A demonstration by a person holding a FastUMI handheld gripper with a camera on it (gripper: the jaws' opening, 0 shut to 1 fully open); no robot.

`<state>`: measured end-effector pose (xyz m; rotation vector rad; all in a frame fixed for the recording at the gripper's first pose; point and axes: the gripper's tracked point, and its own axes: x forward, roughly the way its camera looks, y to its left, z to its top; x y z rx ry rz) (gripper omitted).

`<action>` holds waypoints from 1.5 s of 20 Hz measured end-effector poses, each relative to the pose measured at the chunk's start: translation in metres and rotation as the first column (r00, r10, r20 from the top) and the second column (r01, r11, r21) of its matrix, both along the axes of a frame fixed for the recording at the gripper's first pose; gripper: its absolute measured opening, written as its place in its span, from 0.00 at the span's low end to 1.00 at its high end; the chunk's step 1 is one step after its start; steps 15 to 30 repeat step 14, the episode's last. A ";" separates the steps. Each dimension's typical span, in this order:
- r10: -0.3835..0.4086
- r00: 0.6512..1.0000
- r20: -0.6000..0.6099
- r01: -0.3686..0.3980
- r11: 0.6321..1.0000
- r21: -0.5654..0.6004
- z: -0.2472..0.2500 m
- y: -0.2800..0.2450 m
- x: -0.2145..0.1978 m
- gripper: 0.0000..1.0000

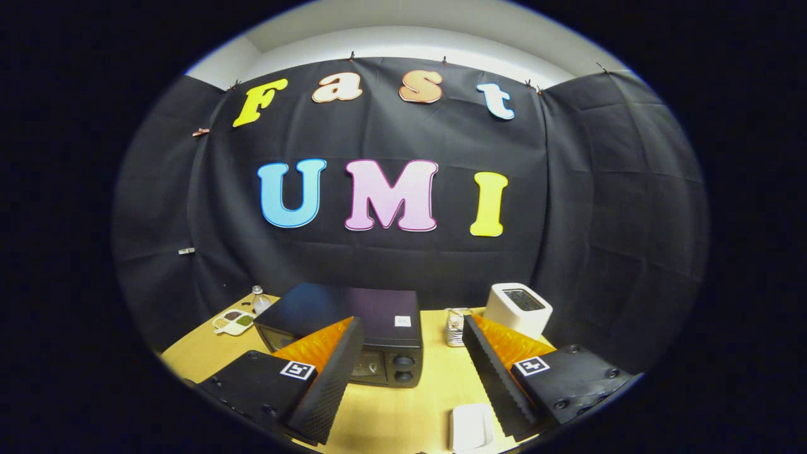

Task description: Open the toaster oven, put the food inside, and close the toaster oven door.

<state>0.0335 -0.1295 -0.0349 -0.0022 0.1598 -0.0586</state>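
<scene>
Fingers (410, 378) spread — toaster oven (353, 337) just ahead.

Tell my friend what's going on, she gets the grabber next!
Gripper: fingers wide apart, holding nothing, above the wooden table.
Toaster oven: just ahead, partly behind the left finger; door looks shut.
A white dish lies between the fingers, near the right one; whether food is on it is unclear.
A white toaster stands beyond the right finger.
Done: nothing yet.
Left: open door, load food, close door.
</scene>
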 end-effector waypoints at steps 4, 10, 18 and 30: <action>-0.065 0.998 0.002 0.065 0.997 0.036 0.005 -0.011 -0.029 0.98; -0.091 0.996 0.020 0.089 0.993 0.081 0.011 -0.006 -0.050 0.98; -0.054 0.998 0.037 0.051 0.997 0.063 0.020 0.006 -0.042 0.98; -0.054 0.998 0.037 0.051 0.997 0.063 0.020 0.006 -0.042 0.98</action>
